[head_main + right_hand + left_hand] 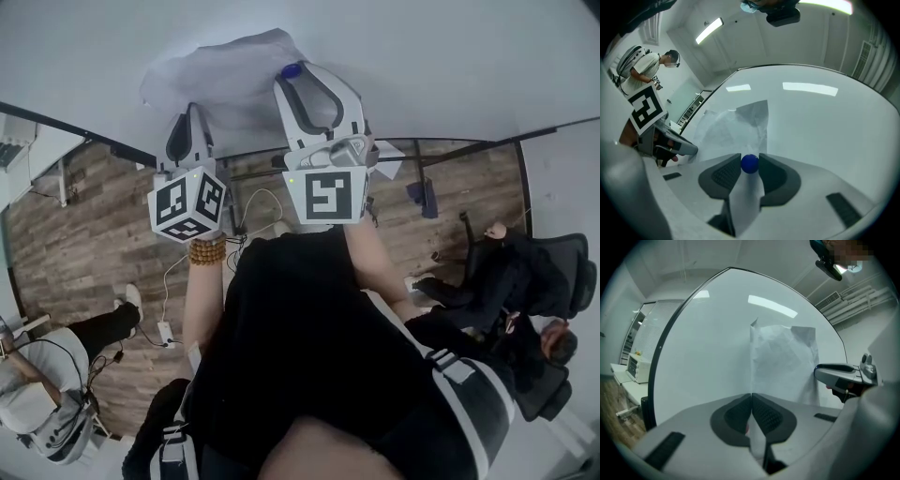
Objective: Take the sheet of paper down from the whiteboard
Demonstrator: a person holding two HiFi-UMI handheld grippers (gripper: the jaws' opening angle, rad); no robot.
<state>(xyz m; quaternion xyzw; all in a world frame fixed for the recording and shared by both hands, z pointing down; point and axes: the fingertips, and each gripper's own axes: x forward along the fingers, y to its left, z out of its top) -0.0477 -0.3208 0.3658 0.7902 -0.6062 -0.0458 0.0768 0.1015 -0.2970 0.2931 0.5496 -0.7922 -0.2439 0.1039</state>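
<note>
A crumpled white sheet of paper [220,70] lies against the whiteboard [450,56]. My left gripper [190,120] is shut on the paper's left edge; in the left gripper view the jaws meet on the sheet's fold [751,397] and the paper [783,362] spreads to the right. My right gripper [292,75] is shut on a blue round magnet [292,69] at the sheet's upper right corner. In the right gripper view the magnet [749,163] sits between the pads, with the paper [736,126] beneath and beyond it.
The whiteboard's dark frame [450,142] runs below the grippers. A person sits in a black chair [525,281] at the right and another [47,394] at the lower left. Cables [169,281] lie on the wooden floor. A further person [644,65] stands far left.
</note>
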